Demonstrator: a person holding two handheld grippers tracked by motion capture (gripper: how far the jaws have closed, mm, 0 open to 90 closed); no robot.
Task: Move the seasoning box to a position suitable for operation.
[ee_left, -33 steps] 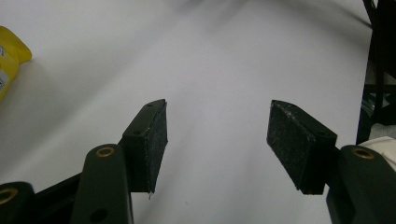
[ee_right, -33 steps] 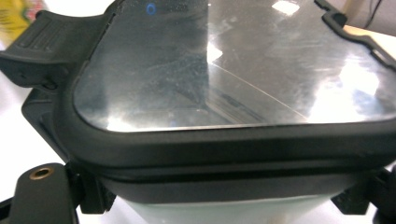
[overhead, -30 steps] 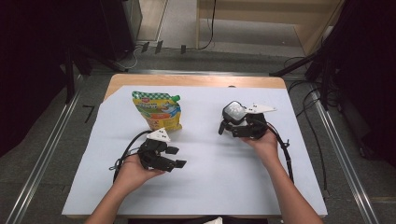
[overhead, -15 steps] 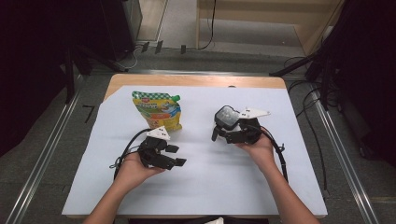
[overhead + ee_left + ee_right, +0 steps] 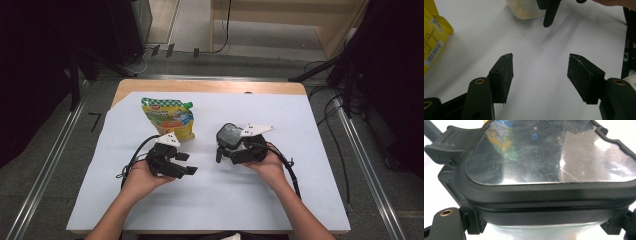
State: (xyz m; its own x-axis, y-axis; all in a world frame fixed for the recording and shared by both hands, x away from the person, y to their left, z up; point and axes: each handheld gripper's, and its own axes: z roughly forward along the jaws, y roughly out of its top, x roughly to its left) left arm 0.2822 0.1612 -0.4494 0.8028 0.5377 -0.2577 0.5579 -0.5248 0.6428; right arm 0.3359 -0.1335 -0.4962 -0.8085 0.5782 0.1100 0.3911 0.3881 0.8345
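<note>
Black-lidded and clear-walled, the container (image 5: 229,134) has shifted toward the middle of the table (image 5: 310,190) since a second ago, carried there by the right gripper (image 5: 226,150), whose jaws are clamped on its sides just under the lid. It sits in front of the person's right hand (image 5: 267,165), tilted so the lid faces the left side. In the right gripper view the lid (image 5: 544,155) has a glossy window that mirrors a yellow and green shape, with a clip tab at one edge. The left gripper (image 5: 184,163) has hardly moved; its jaws stand spread wide over the white sheet (image 5: 536,50), holding nothing. Beyond it lies a yellow and green spouted pouch (image 5: 167,117), flat on the sheet; a barcode shows on it in the left gripper view, but its lettering is too small to read.
</note>
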